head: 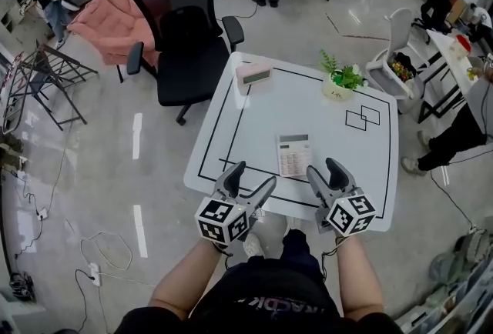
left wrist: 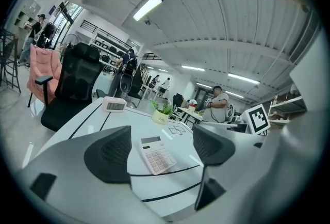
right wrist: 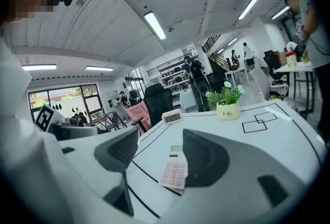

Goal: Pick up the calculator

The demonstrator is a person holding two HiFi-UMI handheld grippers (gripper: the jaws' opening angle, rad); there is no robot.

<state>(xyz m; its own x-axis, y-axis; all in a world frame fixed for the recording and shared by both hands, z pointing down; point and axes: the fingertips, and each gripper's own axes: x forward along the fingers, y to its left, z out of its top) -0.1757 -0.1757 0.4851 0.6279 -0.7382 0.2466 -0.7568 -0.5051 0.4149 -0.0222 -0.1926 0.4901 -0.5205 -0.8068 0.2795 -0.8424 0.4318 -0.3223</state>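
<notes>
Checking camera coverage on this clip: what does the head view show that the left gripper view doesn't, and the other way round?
Only the head view: from above, the left gripper and right gripper, both open, short of the calculator, and cables on the floor. Only the left gripper view: ceiling lights and the dark inner pads of its own jaws. Both: the calculator lying on the white table, the pink clock and the potted plant.
</notes>
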